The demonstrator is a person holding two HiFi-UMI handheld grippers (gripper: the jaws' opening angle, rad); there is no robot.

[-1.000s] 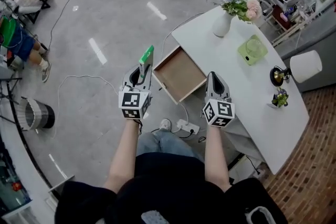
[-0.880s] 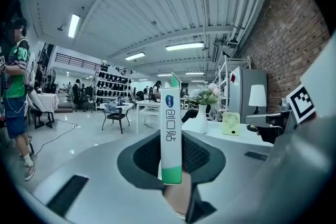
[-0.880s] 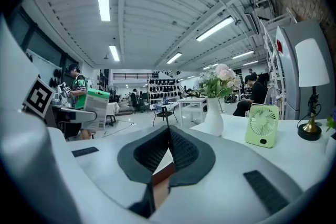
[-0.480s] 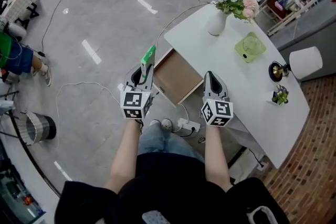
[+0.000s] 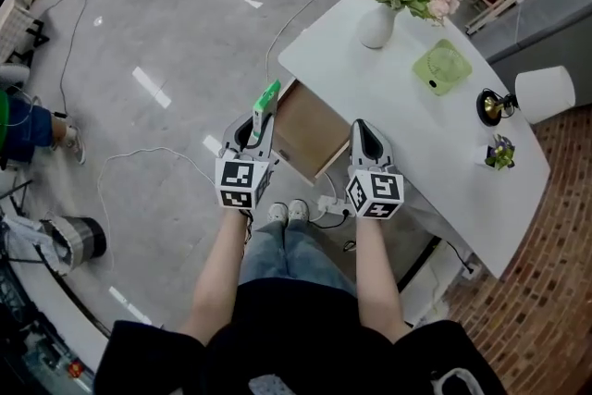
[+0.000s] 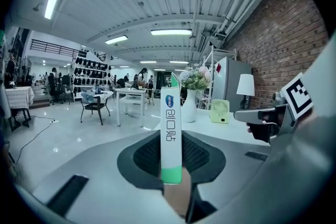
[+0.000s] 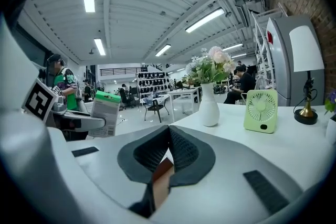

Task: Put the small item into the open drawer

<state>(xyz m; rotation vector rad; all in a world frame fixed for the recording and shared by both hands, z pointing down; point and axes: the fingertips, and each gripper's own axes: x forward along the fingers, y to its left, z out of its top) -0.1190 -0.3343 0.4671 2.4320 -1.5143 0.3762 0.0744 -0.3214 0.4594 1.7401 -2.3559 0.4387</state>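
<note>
A small white box with green ends [image 5: 266, 97] stands upright in my left gripper [image 5: 262, 118], which is shut on its lower part. In the left gripper view the box [image 6: 171, 134] rises between the dark pads. It hangs just left of the open wooden drawer [image 5: 310, 132], which sticks out of the white table [image 5: 407, 120] and looks empty. My right gripper [image 5: 360, 129] is over the table edge to the right of the drawer. Its jaws are shut with nothing between them [image 7: 169, 136]. The right gripper view shows the box [image 7: 104, 113] off to the left.
On the table stand a white vase with flowers [image 5: 379, 21], a green fan [image 5: 442, 67], a small black lamp [image 5: 490, 106] and a little potted plant [image 5: 500, 153]. A power strip [image 5: 331, 204] and cables lie on the floor below the drawer.
The person has stepped closer to the table, so the drawer now sits right between the two grippers. The box stays held in the left gripper.
</note>
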